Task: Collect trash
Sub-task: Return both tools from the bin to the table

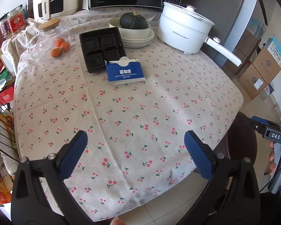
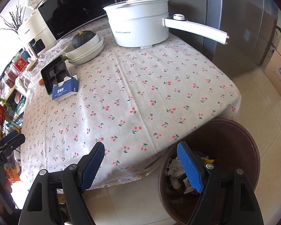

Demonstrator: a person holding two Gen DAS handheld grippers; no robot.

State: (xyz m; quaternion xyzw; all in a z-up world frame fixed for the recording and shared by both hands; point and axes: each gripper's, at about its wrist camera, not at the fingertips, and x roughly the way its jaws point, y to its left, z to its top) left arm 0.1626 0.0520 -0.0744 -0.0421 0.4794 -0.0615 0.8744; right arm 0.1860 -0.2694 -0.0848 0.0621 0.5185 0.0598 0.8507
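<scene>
Trash left: we see a blue carton and a black tray far ahead of both tongs, touching, the carton leaning on the tray's near edge.
Bin: our brown bin stands on the floor at the worktop's corner, right under the right tongs, with crumpled paper and wrappers already inside.
Right tongs: our right tongs are spread wide and hold nothing; one pad hangs over the bin's mouth, which we judge fits a drop-off there.
Left tongs: our left tongs are also wide apart and empty, over the near edge of the worktop.
Why so placed: we judge the bin sits by the corner so that trash travels only a short way off the cloth.
Not trash: a white pot, bowls with a squash, and a jar beside oranges sit beyond the tray; we leave them.
Next: we reach forward for the carton or tray.
</scene>
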